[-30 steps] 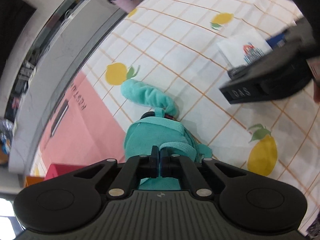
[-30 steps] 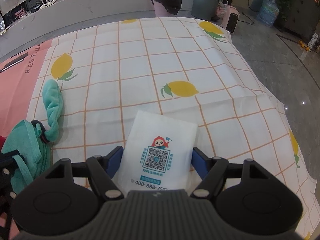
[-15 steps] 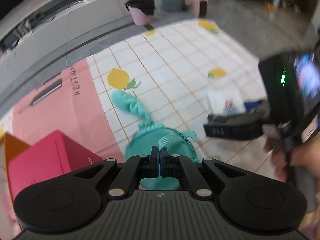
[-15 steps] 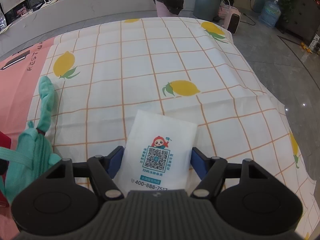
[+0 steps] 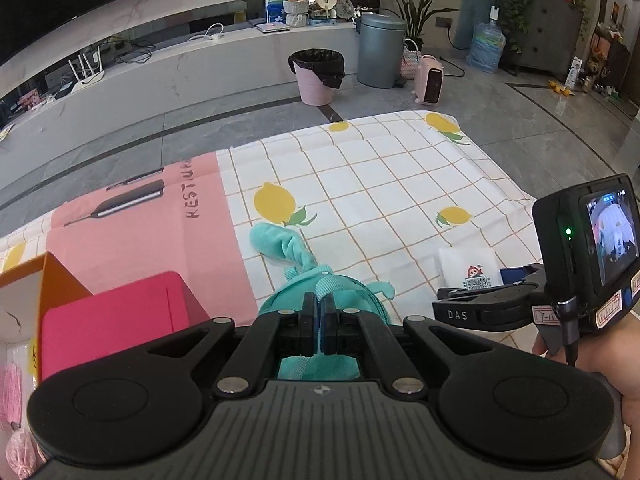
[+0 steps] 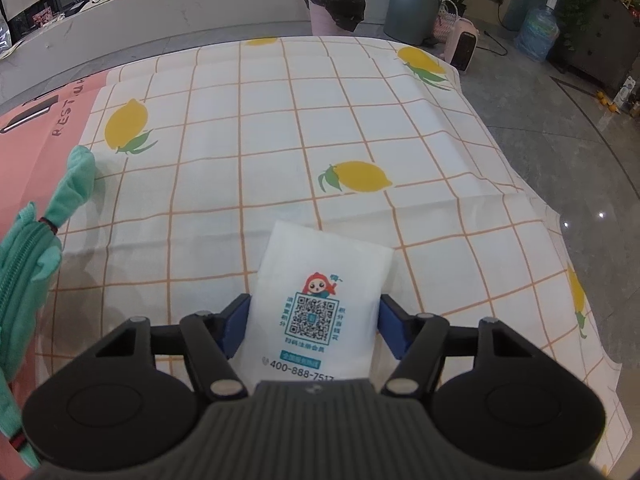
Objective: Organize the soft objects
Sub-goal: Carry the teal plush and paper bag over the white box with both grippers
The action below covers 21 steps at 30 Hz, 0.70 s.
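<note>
My left gripper (image 5: 319, 320) is fully closed on the strap of the teal plush pouch (image 5: 324, 300), and I hold it by this thin loop because the soft body would only squash and slip between the pads. The pouch hangs under the fingers, near the front of the cloth, and its long fuzzy tail (image 5: 280, 246) trails away over the lemon tablecloth (image 5: 360, 184), close to the border of the pink mat (image 5: 160, 232). I judge this high, pinched hold is meant for carrying it sideways to the red box (image 5: 116, 316), which stands just beside the pouch on the left and is probably the place for soft things. My right gripper (image 6: 312, 328) is placed around the white tissue pack (image 6: 320, 292), which lies flat on the cloth; its jaws are closing, with one blue pad (image 6: 236, 326) at each long side of the pack. The pads look very near or just touching the edges, but I cannot tell if they press already. The pack is taken across its narrow width, because this is the span the fingers can cover.
</note>
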{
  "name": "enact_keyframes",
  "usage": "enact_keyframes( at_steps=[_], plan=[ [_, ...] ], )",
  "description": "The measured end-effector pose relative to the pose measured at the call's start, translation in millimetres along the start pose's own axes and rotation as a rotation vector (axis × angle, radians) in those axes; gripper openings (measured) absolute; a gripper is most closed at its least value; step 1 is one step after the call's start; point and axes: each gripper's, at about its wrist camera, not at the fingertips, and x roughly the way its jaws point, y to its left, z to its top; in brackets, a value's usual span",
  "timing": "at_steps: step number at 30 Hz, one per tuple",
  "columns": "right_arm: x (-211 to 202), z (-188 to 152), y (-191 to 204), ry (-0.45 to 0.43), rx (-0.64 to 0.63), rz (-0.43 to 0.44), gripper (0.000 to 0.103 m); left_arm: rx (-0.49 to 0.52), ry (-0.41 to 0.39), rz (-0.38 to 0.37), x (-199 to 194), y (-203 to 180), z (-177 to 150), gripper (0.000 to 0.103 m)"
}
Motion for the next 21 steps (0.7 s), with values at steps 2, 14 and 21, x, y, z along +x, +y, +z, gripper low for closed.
enact_keyframes(
  at_steps=[2,14,21],
  plan=[
    [-1.4,0.2,-0.7,0.001,-0.001,-0.013,0.066,0.006,-0.002,0.005,-1.7,0.3,1.4,0.001],
    [-39.0,5.9,-11.2,-0.093,0.109,0.102,0.066,-0.013,-0.061,-0.059,-42.5,13.4,29.7,0.001],
    [-92.0,15.4,-3.4,-0.233,0.141,0.160,0.066,-0.017,-0.181,-0.043,-114.3,48.4,51.6,0.001]
  ],
)
